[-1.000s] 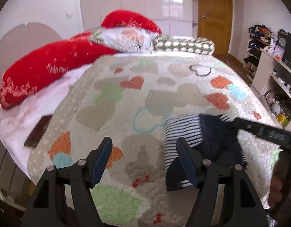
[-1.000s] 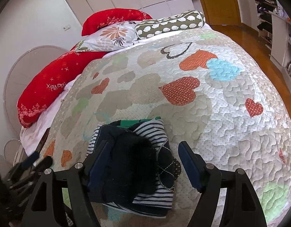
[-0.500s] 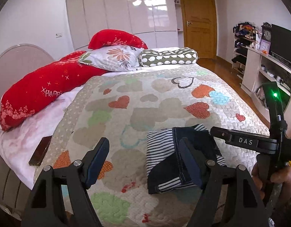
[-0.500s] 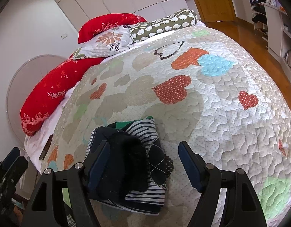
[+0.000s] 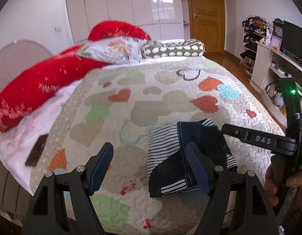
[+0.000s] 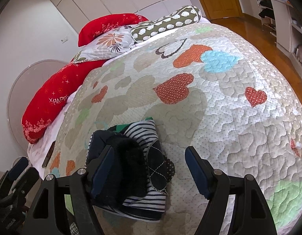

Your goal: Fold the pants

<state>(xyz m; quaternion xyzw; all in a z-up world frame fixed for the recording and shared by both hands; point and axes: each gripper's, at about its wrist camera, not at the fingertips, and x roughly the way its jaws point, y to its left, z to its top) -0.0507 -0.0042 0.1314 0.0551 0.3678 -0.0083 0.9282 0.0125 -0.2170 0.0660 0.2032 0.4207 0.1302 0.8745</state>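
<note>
Pants point(image 5: 192, 152) lie as a compact bundle near the foot edge of the quilt point(image 5: 160, 98), dark denim with white stitching on top of and mixed with striped fabric; in the right wrist view the same bundle point(image 6: 129, 162) shows a fuzzy black patch, a diamond-stitched panel and a sliver of green at its far edge, so more than one garment may be stacked there, and I cannot tell which layer belongs to which. The left gripper point(image 5: 151, 166) has just been opening its jaws and now stands wide with nothing between them, its right finger hanging over the denim edge without pressing it. The right gripper point(image 6: 149, 168) is also spread wide and empty, framing the bundle's right half, and the hand point(image 5: 282, 180) that carries it shows at the edge of the left view. Judging by this, the fold looks close to finished, or the bundle awaits one last tidy. To do it well, each pair of jaws should take only a clean outer edge of the denim, not the striped layer beneath, lift little, and lay the flap flat so the stitched seam lines up with the bundle's edge. Grabbing deep risks dragging the whole stack over the quilt's edge nearby.
</note>
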